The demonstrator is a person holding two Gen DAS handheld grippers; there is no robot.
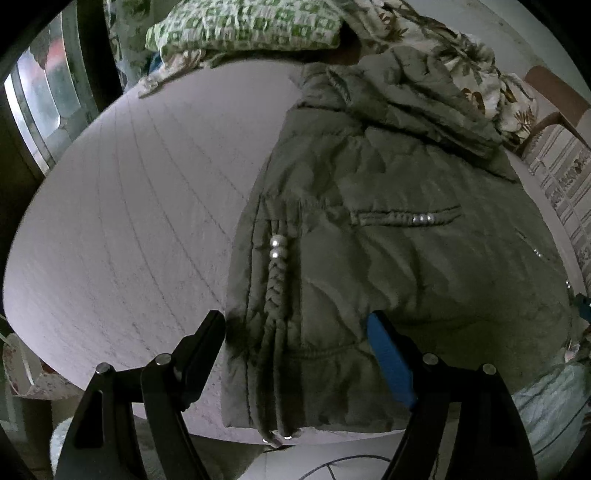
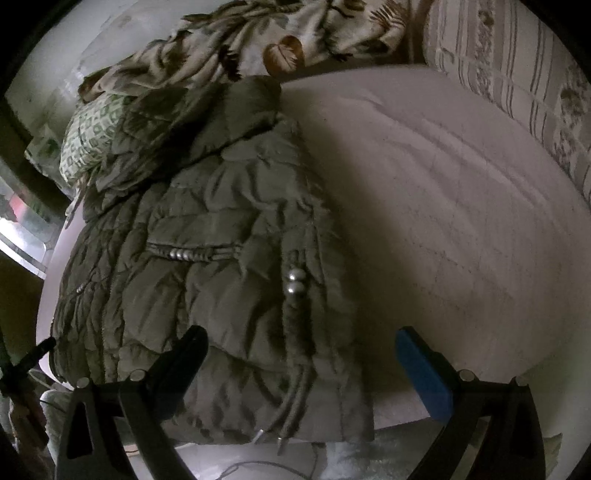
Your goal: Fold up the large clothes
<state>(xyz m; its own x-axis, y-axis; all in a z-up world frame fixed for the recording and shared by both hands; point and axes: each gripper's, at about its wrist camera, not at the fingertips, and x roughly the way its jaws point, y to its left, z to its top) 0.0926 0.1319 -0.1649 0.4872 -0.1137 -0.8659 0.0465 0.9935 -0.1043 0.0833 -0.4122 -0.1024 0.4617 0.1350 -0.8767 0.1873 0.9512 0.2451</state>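
A: Item one, largest?
B: Bed (image 1: 122, 206), pale sheet with faint stripes; bare on both sides of the jacket.

A: Item two?
B: Jacket (image 1: 388, 258), olive, quilted, padded; lying flat along the bed, hood end far, hem at the near edge (image 2: 207, 295); folded lengthwise, it appears.

A: Bedding?
B: Leaf-print blanket (image 2: 258, 40), bunched at the far end, touching the hood; green-patterned pillow (image 1: 243, 26) beside it; striped pillow (image 2: 517, 74) at the far right of the bed.

A: Tools?
B: Left gripper (image 1: 295, 354), fingers spread wide, grasping nothing, over the jacket's hem; right gripper (image 2: 303, 358), fingers likewise released, over the hem's other corner.

A: Small parts?
B: Braided drawstring (image 1: 275, 291), hanging past the hem; two pearl beads (image 1: 277, 247) on it; row of smaller beads (image 1: 424, 218) on the pocket trim.
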